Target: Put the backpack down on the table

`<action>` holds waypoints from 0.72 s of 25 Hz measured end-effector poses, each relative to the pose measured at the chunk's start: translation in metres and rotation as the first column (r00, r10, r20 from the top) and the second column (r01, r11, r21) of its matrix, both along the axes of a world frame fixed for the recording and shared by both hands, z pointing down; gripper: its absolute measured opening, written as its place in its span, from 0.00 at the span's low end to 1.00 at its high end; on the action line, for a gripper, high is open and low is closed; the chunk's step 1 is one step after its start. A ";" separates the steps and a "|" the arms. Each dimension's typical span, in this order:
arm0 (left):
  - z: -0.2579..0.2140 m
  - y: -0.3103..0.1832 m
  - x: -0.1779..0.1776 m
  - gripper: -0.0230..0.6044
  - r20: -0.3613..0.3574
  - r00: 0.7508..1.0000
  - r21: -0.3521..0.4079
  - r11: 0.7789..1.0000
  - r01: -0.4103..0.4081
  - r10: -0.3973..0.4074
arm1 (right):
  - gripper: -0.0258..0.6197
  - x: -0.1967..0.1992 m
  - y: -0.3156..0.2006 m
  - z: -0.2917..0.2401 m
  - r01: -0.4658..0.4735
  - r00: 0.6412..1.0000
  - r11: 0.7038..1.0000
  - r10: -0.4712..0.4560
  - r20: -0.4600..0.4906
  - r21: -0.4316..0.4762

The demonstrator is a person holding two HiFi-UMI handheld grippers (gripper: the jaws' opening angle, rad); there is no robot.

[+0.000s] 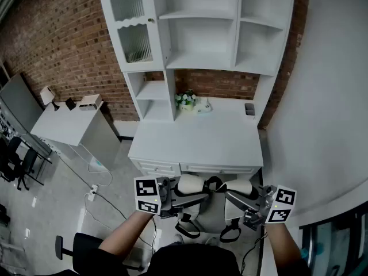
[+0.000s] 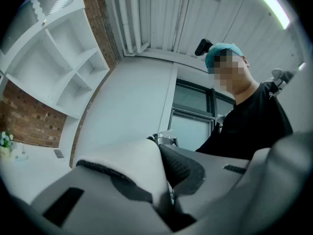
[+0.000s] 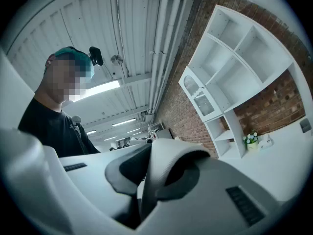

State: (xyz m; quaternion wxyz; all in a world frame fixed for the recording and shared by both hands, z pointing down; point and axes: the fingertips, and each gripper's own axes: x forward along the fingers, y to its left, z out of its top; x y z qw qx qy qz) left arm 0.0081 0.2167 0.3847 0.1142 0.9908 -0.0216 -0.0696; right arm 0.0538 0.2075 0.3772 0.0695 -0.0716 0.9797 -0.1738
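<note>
In the head view a white and grey backpack (image 1: 211,211) with black straps hangs in front of me, below the front edge of the white table (image 1: 195,142). My left gripper (image 1: 195,196) is shut on the backpack's left padded shoulder strap (image 1: 191,184). My right gripper (image 1: 233,199) is shut on the right padded strap (image 1: 240,187). In the left gripper view the white padded strap (image 2: 129,163) is pinched between the grey jaws of the left gripper (image 2: 166,185). The right gripper view likewise has its strap (image 3: 164,173) folded and clamped in the right gripper (image 3: 146,185). Both grippers point toward each other.
A white shelf unit (image 1: 201,33) stands on the back of the table, with a small flower pot (image 1: 185,99) and a dark holder (image 1: 249,109). Drawers (image 1: 195,168) face me. A second desk (image 1: 63,125) and office chairs (image 1: 17,160) stand left; a white wall (image 1: 322,114) closes the right.
</note>
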 end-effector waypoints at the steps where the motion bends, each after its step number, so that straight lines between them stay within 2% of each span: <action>1: -0.001 0.000 0.000 0.12 0.008 1.000 0.003 1.000 -0.004 0.004 | 0.11 0.000 0.000 -0.001 -0.005 1.000 1.000 0.005 0.001 0.002; 11: -0.014 0.000 0.015 0.12 0.027 1.000 0.034 0.999 0.011 -0.011 | 0.11 0.016 -0.001 -0.012 0.007 0.999 1.000 -0.008 0.031 0.009; 18: -0.018 -0.017 0.030 0.12 0.028 0.995 0.046 0.994 0.099 -0.100 | 0.11 0.030 -0.012 -0.015 0.052 0.998 0.998 -0.052 0.037 0.021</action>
